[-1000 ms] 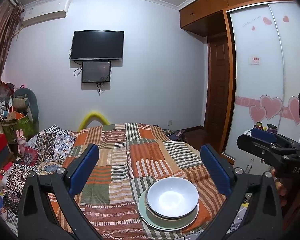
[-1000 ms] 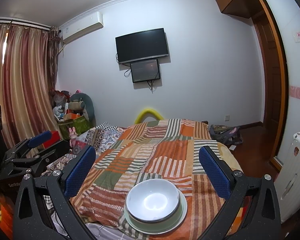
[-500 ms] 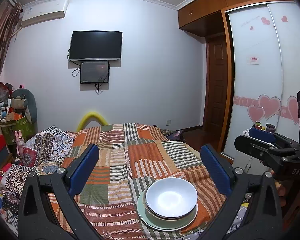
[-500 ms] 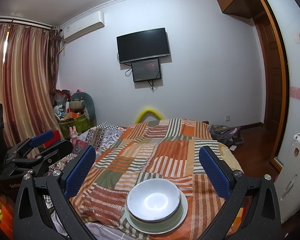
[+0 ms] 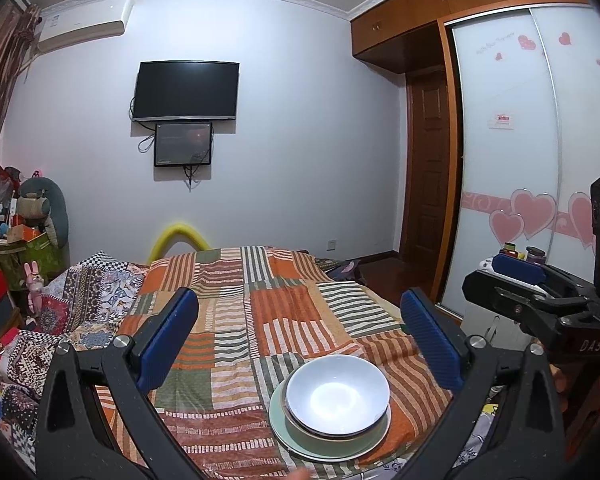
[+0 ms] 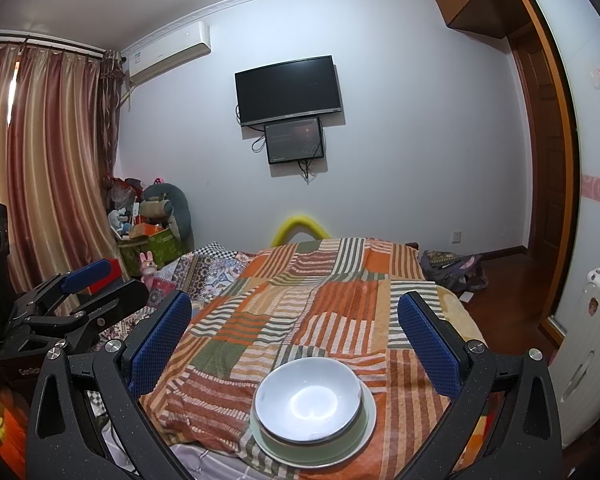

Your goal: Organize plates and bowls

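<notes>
Barely anything has shifted since a second ago: both views drift slightly. Left gripper [image 5: 300,344] and right gripper [image 6: 294,340] hover with fingers spread wide, holding nothing. White bowl [image 6: 308,398] sits nested on the green plate [image 6: 364,436] near the bed's [image 6: 332,292] edge; soft quilt could let a nudge tip the stack off.

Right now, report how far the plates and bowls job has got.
Done, it seems: a white bowl sits nested on a green plate at the near edge of the bed; a dark rim under the bowl may be a second dish. In hand: nothing. The left gripper and right gripper are both open and empty above the bed. Left: no loose dishes show, so little or nothing.
</notes>
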`<state>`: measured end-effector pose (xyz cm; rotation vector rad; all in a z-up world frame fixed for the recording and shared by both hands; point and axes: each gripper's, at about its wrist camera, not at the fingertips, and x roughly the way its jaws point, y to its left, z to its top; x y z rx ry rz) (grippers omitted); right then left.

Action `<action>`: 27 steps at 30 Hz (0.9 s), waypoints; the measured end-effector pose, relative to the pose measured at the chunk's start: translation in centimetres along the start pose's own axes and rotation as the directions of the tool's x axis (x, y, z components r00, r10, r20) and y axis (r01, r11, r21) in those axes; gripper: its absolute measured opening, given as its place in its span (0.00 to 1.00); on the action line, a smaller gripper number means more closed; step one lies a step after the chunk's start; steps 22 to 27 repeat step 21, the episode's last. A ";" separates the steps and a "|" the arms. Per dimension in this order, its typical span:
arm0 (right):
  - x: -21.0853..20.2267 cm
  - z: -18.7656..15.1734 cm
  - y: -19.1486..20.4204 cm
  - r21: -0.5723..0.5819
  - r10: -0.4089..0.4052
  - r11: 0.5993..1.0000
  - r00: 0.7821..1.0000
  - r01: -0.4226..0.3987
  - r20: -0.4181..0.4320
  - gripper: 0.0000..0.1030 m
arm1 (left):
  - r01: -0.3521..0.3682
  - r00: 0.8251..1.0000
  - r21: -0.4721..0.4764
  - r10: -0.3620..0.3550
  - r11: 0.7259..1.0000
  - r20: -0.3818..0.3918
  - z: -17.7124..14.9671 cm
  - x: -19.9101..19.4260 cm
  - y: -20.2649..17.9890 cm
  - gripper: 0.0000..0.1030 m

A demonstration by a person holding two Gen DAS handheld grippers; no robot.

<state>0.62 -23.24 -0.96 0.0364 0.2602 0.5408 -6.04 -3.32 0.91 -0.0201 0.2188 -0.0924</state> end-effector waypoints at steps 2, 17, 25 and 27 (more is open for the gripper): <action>0.1 0.0 0.0 0.000 0.000 1.000 1.000 0.000 0.000 1.00 | 0.007 1.000 0.004 -0.007 1.000 -0.006 0.0 0.1 -0.1 1.00; 0.1 0.2 0.1 0.000 0.002 1.000 1.000 -0.002 -0.012 1.00 | 0.001 1.000 -0.026 -0.001 1.000 0.001 0.1 0.2 0.3 1.00; 0.3 0.1 0.1 0.000 0.005 1.000 1.000 -0.005 -0.020 1.00 | -0.005 1.000 -0.033 0.004 0.999 -0.006 0.1 0.6 0.6 1.00; 0.3 0.1 0.1 0.000 0.005 1.000 1.000 -0.005 -0.020 1.00 | -0.005 1.000 -0.033 0.004 0.999 -0.006 0.1 0.6 0.6 1.00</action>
